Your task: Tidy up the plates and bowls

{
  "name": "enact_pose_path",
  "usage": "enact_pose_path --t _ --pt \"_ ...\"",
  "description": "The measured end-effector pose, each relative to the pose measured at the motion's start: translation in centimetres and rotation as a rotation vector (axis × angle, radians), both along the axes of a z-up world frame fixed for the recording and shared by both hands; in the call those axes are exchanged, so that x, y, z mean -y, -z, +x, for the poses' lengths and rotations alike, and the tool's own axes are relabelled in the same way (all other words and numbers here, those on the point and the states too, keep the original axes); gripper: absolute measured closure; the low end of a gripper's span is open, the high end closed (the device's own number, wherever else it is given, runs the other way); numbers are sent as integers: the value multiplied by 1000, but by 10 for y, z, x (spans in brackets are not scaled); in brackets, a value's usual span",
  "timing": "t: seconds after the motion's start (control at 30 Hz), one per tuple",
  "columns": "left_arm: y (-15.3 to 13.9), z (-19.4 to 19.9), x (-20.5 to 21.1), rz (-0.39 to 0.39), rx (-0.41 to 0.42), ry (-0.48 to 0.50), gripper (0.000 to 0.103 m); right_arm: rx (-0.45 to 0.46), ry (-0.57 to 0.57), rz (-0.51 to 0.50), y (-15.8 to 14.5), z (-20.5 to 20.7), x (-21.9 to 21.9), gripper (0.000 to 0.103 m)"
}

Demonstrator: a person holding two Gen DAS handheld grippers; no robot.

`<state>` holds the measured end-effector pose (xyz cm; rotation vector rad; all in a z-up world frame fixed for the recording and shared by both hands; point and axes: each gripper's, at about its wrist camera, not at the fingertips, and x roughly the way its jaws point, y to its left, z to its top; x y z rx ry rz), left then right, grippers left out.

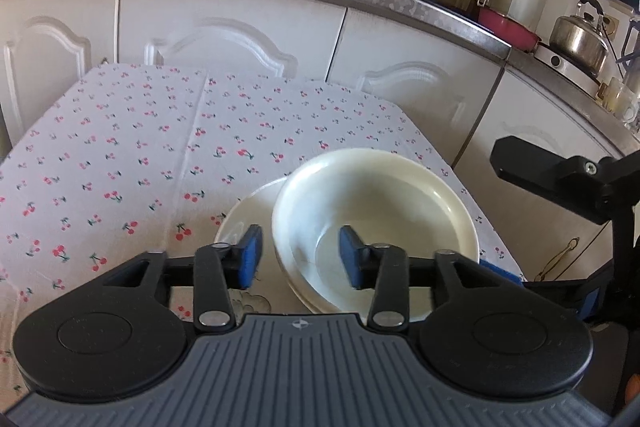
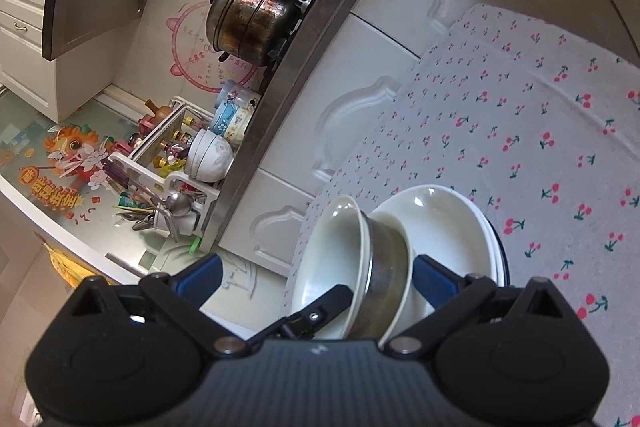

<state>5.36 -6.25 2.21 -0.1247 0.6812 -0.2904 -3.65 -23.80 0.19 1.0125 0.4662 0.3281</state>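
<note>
The cream bowls (image 1: 376,223) already sit nested on the plate (image 1: 244,215) at the cloth's five o'clock corner. The left gripper (image 1: 300,257) straddles the rim, pads apart; the right gripper (image 2: 316,281) gapes wide. Stacking looks nearly finished.

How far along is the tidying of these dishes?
Mostly done, it seems: the cream bowls sit nested on a white plate on the cherry-print tablecloth. The left gripper straddles the bowl rim, pads apart from it. The right gripper is open. No loose dishes show on the cloth.

Cream bowls (image 1: 372,223) between parted tool (image 1: 301,259) pads.
</note>
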Motion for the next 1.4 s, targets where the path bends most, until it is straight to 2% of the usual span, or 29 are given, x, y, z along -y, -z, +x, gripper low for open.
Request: enact_pose_path --t 0.13,0.2,0.27,0.43,0.8,1.4 --pt "-10 -8 -3 5 25 0 36 14 33 -47 -10 -7 0 1" --pt "-14 -14 -5 13 40 3 34 22 46 -69 -15 -11 0 1" --pt "-19 -19 -6 25 54 2 21 29 56 -95 -21 -14 -2 1" --pt "-25 -33 -10 63 67 -24 6 49 72 -190 -35 -24 -12 1" --pt "-25 -50 -22 141 59 -90 4 31 79 -353 -46 -42 -32 1" --pt "-28 -71 -34 174 68 -146 4 -50 36 -552 -43 -53 -66 1"
